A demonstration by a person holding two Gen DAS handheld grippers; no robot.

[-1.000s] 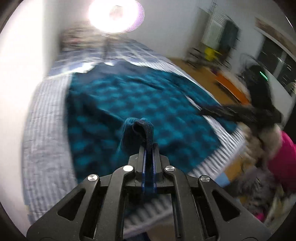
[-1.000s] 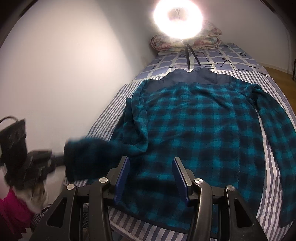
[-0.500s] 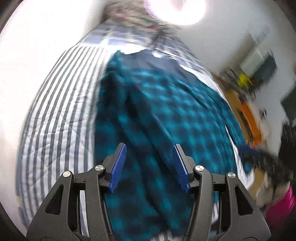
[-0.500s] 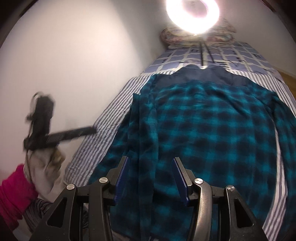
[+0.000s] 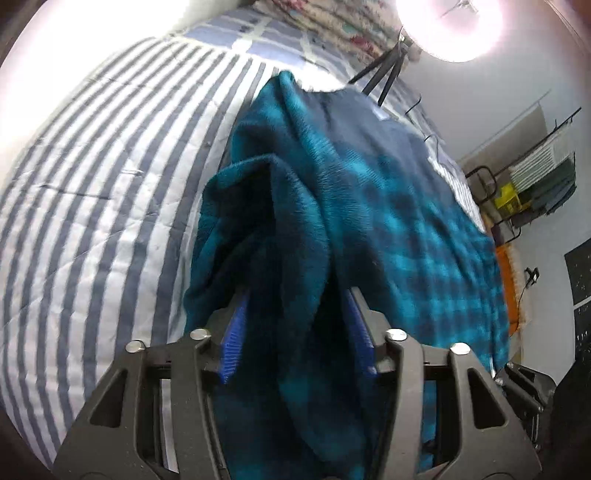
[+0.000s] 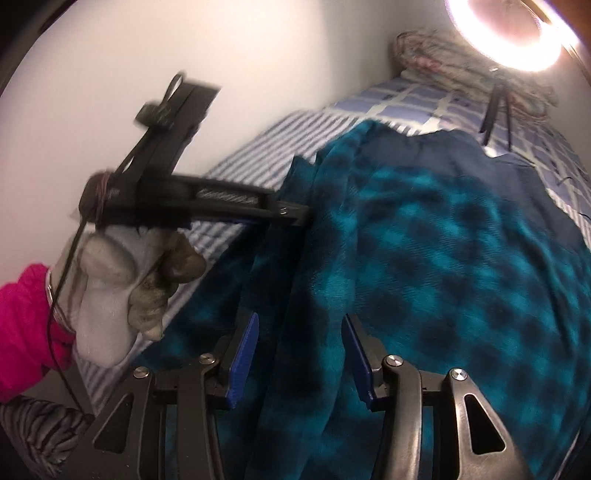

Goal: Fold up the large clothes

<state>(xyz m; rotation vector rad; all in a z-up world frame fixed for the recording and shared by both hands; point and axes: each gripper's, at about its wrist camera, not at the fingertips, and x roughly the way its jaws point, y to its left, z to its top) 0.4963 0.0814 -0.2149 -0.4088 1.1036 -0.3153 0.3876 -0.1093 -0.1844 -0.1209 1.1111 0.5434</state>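
A teal and black checked shirt [image 5: 406, 206] with a dark navy yoke lies spread on the striped bed cover [image 5: 92, 184]. My left gripper [image 5: 295, 314] is down at the shirt's left edge. Its jaws are closing around a raised fold of the fabric, and the blue pads still stand apart. In the right wrist view the same shirt [image 6: 443, 240] fills the frame. My right gripper [image 6: 299, 332] straddles another ridge of cloth nearer the hem, its jaws closing with a gap on both sides. The left gripper [image 6: 291, 218], held by a gloved hand [image 6: 122, 280], touches the shirt's edge further up.
A white wall runs close along the left side of the bed [image 6: 251, 155]. A bright ring light [image 5: 450, 26] on a tripod stands on the bed behind the collar, with folded quilts [image 6: 461, 66] behind it. Racks and an orange item [image 5: 504, 266] lie across the room.
The left gripper let go of the sleeve end it held, opened, swung to the shirt's left edge and dropped onto a fold. The right gripper came down close over the cloth.
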